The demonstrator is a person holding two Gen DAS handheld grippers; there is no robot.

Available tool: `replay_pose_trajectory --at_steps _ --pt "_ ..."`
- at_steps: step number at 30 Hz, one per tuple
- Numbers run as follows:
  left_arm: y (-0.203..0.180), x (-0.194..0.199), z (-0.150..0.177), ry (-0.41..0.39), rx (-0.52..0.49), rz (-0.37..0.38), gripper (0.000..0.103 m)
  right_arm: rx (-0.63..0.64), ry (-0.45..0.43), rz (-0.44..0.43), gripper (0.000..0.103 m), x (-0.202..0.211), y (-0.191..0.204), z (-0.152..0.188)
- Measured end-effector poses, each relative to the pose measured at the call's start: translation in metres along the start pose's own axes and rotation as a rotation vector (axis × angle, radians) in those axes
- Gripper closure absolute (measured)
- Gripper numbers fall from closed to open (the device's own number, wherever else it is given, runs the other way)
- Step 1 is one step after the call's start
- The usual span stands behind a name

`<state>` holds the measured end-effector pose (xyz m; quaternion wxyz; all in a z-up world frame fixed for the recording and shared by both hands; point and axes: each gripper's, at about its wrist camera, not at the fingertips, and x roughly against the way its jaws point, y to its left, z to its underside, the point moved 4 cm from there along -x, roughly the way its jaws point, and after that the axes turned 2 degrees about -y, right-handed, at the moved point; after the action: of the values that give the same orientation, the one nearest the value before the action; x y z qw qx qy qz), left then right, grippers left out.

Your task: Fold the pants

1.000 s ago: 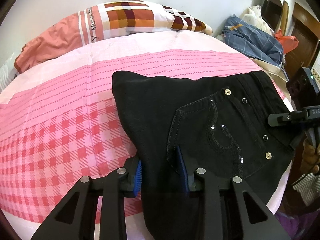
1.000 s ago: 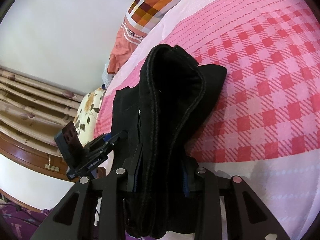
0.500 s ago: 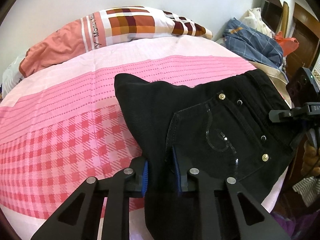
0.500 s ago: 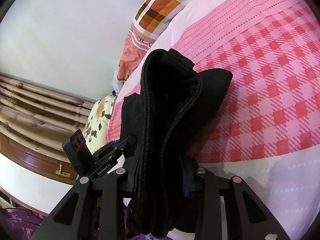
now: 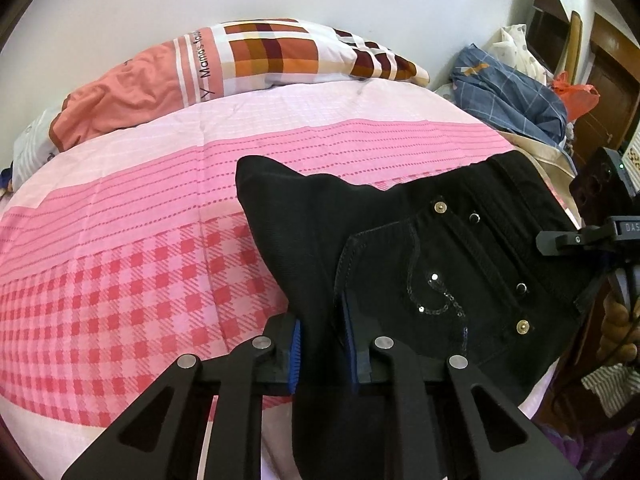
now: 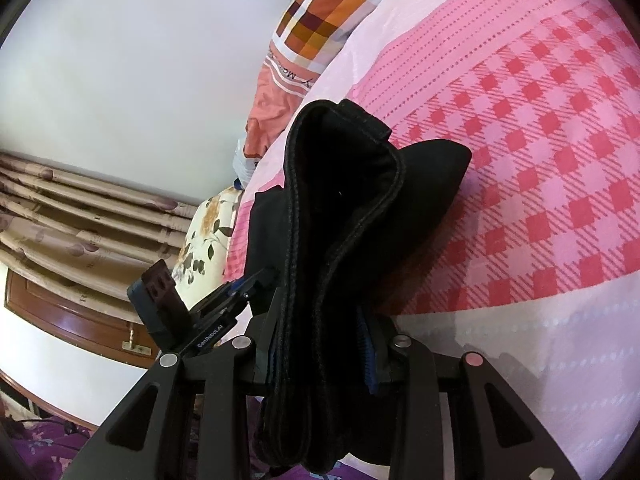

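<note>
Black pants [image 5: 400, 240] with a sequinned back pocket lie bunched on the pink checked bed sheet [image 5: 120, 240]. My left gripper [image 5: 322, 340] sits at their near edge beside the pocket; its jaws are closing, and the blue pads press on a fold of black fabric. In the right wrist view my right gripper [image 6: 320, 344] is shut on the thick, doubled waistband of the pants [image 6: 352, 184], which stands up in a loop above the bed. The right gripper [image 5: 580, 236] also shows at the far right of the left view, with a hand [image 5: 620, 320] below it.
A checked orange and white pillow [image 5: 240, 68] lies at the head of the bed. A heap of blue clothes [image 5: 508, 92] sits at the back right near wooden furniture [image 5: 612, 80]. Curtains [image 6: 80, 216] hang beyond the bed's side.
The left gripper's jaws have narrowed onto the fold of black fabric. The right gripper has tilted slightly, still holding the waistband.
</note>
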<state>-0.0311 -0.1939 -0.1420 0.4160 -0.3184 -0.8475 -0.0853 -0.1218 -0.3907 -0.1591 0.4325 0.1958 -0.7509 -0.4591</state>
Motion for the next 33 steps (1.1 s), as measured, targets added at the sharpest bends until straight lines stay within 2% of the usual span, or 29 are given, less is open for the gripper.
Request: replay_pose_trajectory --at_steps 8,12,15,16,18,33 --pt "0.003 -0.003 0.003 0.013 -0.008 -0.003 0.086 -0.001 0.027 0.037 0.070 -0.002 -0.012 0.001" --pt "0.005 -0.008 0.003 0.025 0.003 -0.003 0.086 -0.001 0.048 0.043 0.049 -0.005 -0.018 0.004" --pt "0.005 -0.009 0.003 0.028 -0.001 -0.009 0.086 -0.008 0.052 0.038 0.051 -0.010 -0.018 0.006" --pt "0.005 -0.008 0.003 0.028 0.000 -0.010 0.086 0.006 0.051 0.047 0.062 -0.011 -0.016 0.006" --pt "0.005 -0.008 0.004 0.024 0.000 -0.011 0.086 0.020 0.044 0.053 0.069 -0.008 -0.014 0.007" --pt "0.003 -0.009 0.006 0.022 -0.006 -0.025 0.086 0.026 0.041 0.092 0.068 -0.010 -0.020 0.007"
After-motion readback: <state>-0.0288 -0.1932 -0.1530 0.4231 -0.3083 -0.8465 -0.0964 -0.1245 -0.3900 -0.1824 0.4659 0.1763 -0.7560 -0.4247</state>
